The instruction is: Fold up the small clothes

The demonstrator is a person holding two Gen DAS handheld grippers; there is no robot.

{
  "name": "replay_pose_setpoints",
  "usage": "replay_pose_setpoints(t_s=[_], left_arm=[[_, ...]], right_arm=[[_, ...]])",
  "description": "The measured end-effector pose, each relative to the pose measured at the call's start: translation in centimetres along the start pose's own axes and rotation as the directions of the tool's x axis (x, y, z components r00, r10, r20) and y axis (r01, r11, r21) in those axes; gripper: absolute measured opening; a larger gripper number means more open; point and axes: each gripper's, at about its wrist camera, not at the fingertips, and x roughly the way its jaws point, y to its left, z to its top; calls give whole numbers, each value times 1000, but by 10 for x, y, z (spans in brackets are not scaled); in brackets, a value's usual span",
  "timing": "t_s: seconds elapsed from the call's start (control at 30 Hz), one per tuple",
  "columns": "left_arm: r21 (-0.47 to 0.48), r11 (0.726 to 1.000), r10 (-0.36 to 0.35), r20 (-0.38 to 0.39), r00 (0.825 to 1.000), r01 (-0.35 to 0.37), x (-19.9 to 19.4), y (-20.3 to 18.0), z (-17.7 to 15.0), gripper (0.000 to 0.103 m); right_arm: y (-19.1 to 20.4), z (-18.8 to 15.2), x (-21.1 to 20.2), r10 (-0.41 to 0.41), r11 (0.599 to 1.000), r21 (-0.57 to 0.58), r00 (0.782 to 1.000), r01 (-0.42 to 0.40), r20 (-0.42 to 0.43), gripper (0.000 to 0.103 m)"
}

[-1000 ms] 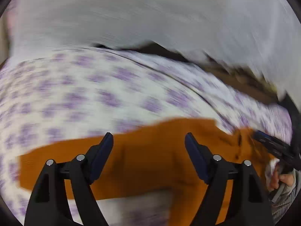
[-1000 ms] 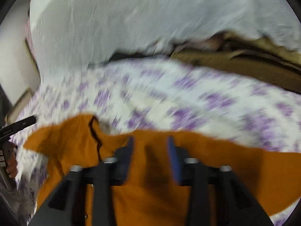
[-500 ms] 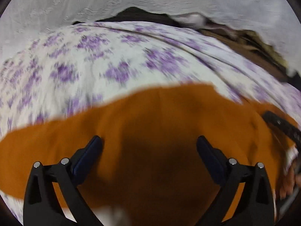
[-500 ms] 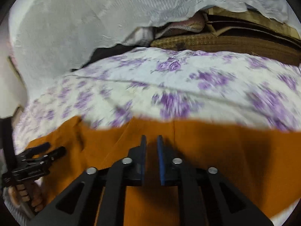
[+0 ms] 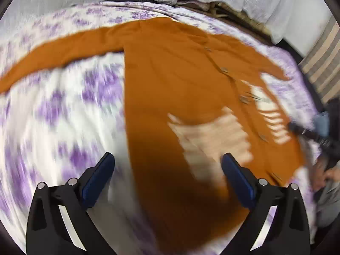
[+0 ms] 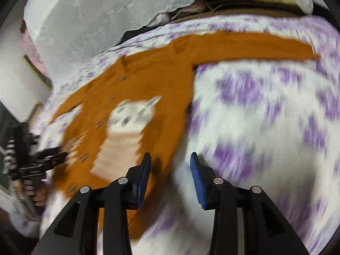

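A: Hovering, both of them. Left gripper (image 5: pixel 167 176) has its jaws spread wide, nothing between them. Right gripper (image 6: pixel 170 170) is parted too, narrower gap, also empty.

B: Where's the garment?

A: Orange cardigan (image 5: pixel 170 85) lies spread flat on the purple-floral bedsheet (image 5: pixel 63 110), collar at the far end, hem at the near end. One sleeve (image 5: pixel 59 51) stretches out to the left in the left wrist view. Button placket (image 5: pixel 233 80) runs down the right side of the body. Pale patch (image 5: pixel 212 140) on the front, too blurred to say if it's a pocket or a print.

B: Other sleeve?

A: Right wrist view shows a sleeve (image 6: pixel 255 46) laid straight out to the right at the far side. Probably the same one seen from the other camera, can't be sure.

B: Handling?

A: Looks like a soft, light knit, limp, will sag and drape from any pinch point. Not fragile. Could drag the sheet along if the fingers dig too deep. I'd say pinch the sleeve near the cuff, or at the shoulder seam, and lay it across the body first. Hem corners after that.

B: Fold started?

A: Judging from the layout, no, it's fully laid out, no fold yet.
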Motion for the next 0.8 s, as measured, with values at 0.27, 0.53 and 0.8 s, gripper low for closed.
replay_pose_setpoints(t_s=[0.27, 0.53, 0.8], left_arm=[[-21, 999, 49, 38, 998, -48, 0, -18, -5, 52], [-6, 1000, -16, 41, 999, 16, -25, -6, -48, 20], [-5, 998, 57, 232, 971, -57, -81, -19, -35, 59]], right_arm=[[18, -13, 10, 97, 993, 71, 995, -95, -20, 9], [28, -46, -3, 27, 999, -45, 997, -31, -67, 4], [49, -36, -48, -69, 986, -146, 991, 86, 118, 17]])
